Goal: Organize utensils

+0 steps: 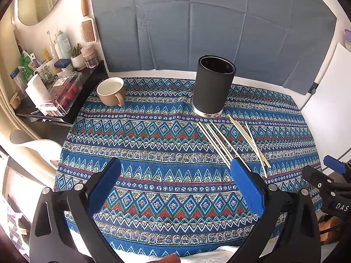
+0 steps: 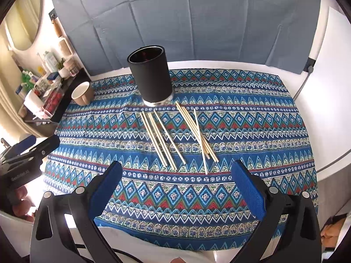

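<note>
Looked woven and matt, the patterned tablecloth (image 2: pixel 241 118), slightly creased near the far edge. Appeared matt black along the holder (image 2: pixel 151 76), with a shiny metal band at the base and a glossy inner wall. Seemed pale, smooth wood, the sticks (image 2: pixel 166 138) lying on the cloth. Showed a smooth glazed beige finish on the mug (image 1: pixel 110 91). Had rough, dimpled blue pads (image 2: pixel 248 188) on the right gripper (image 2: pixel 175 188), set in black plastic with small metal pins.
</note>
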A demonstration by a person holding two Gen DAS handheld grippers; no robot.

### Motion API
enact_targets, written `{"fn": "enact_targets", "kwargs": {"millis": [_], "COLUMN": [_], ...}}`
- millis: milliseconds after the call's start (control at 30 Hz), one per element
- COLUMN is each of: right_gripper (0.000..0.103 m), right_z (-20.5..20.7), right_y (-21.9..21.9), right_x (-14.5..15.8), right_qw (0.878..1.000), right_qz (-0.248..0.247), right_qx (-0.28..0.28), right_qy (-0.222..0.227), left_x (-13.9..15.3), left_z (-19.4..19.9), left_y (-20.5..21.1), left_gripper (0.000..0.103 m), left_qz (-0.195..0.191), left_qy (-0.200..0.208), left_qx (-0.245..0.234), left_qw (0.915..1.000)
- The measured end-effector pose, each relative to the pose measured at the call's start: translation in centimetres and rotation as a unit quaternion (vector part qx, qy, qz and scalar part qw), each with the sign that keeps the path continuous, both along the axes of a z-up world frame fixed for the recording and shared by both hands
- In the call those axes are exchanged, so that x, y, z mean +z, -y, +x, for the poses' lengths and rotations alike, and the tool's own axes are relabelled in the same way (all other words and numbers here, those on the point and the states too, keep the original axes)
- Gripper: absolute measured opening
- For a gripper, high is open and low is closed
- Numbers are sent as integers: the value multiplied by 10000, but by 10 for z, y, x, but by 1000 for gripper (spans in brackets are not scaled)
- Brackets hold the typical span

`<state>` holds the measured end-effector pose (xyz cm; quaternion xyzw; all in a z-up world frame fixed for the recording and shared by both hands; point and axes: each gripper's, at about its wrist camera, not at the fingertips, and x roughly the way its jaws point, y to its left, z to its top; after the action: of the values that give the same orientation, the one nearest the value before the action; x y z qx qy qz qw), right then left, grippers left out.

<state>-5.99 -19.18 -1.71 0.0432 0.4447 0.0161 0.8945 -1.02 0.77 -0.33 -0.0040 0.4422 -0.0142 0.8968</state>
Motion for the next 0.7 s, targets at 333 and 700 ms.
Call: {"fn": "enact_targets", "kwargs": {"millis": [333, 700], "right_gripper": [95, 95], "right_z": [-1, 0], "right_y": [-1, 3], "right_x": [-1, -7], "right_qw": [10000, 9998], "right_qz": [-7, 55], "right_qx": [-12, -30], "right_qy": [-22, -173], "left_x": [-3, -11], "left_z": [0, 5], "left_y": [2, 9], "left_gripper": [97, 97], "left_qz": [-47, -60], "left_qy": [-87, -255], "left_qx": [-74, -224], "left_qw": [9999, 9994]}}
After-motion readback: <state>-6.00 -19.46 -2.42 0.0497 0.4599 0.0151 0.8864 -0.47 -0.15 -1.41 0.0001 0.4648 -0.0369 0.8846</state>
